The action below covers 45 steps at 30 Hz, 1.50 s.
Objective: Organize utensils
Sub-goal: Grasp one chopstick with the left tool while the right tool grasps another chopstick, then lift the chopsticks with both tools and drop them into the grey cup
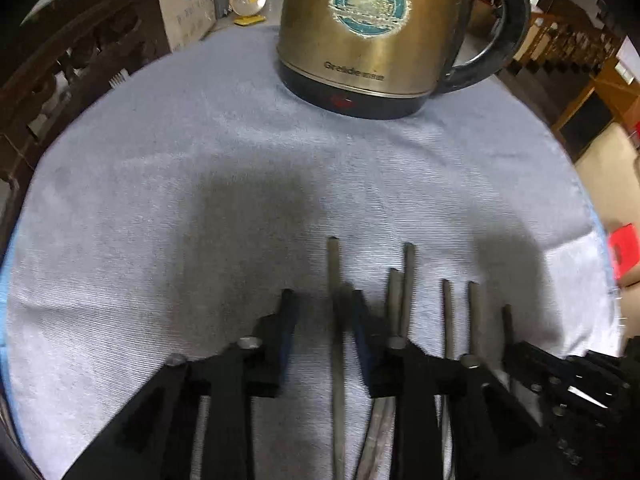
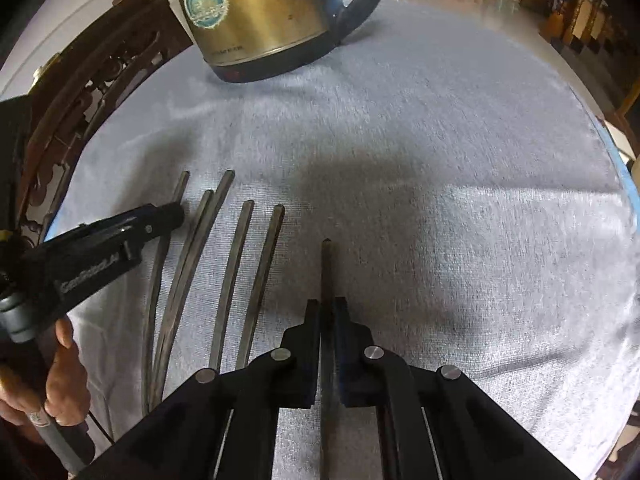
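The right gripper (image 2: 327, 306) has its jaws nearly together, clamped on a single dark chopstick (image 2: 326, 268) whose blunt end sticks out past the fingertips and points up the cloth toward the kettle (image 2: 260, 20). The stick runs back between the pads and on under the gripper body.

The left gripper (image 1: 322, 300) stands with its jaws apart by a moderate gap. In the left wrist view a grey chopstick (image 1: 335, 320) lies inside that gap, close against the right-hand finger (image 1: 362, 320); the left-hand finger is clear of it, so the pads do not pinch it. In the right wrist view a hand (image 2: 66, 376) grips this gripper's handle at the left edge of the frame.

The remaining chopsticks (image 2: 224, 280) lie on the grey cloth (image 2: 440, 160) that covers the bench, fanned side by side with their blunt ends toward the kettle. Two of them lie touching along their length; the next two lie apart from each other. They are long, slim, dark and slightly blurred.

The kettle, brass-coloured with a black handle and base, stands at the far side of the cloth, well apart from the sticks. A broad stretch of bare cloth lies between the sticks and the kettle and off to the right, up to the cloth's edge. A carved wooden chair back (image 2: 100, 80) stands close along the left edge.
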Each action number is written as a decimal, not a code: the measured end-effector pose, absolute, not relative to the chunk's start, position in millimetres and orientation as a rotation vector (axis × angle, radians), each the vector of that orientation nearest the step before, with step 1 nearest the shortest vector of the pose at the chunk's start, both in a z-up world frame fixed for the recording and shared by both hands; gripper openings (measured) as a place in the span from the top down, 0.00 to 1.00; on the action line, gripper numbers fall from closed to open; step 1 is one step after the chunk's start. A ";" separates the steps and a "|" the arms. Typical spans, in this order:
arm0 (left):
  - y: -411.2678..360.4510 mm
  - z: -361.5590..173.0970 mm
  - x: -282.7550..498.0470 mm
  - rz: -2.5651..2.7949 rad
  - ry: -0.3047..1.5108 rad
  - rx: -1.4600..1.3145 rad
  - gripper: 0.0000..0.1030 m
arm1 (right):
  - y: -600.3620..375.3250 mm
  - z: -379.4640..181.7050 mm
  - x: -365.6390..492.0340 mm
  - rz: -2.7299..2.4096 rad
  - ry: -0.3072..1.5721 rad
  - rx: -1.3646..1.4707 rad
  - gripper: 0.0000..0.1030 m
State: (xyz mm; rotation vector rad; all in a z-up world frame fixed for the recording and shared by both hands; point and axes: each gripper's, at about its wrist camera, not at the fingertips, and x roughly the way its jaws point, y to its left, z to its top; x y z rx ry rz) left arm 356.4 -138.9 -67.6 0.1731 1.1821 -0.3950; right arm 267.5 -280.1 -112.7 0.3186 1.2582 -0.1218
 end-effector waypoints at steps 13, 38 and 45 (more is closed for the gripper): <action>-79.9 -57.4 325.5 -0.382 1.194 0.159 0.95 | -289.0 -105.6 225.8 -0.114 1.254 0.359 0.93; 21.3 115.6 91.0 -0.434 0.485 -0.245 0.95 | -214.2 58.7 21.2 -0.151 0.509 0.236 0.93; 39.3 140.1 55.1 -0.397 0.267 -0.422 0.95 | -187.5 97.4 -37.0 -0.181 0.249 0.199 0.93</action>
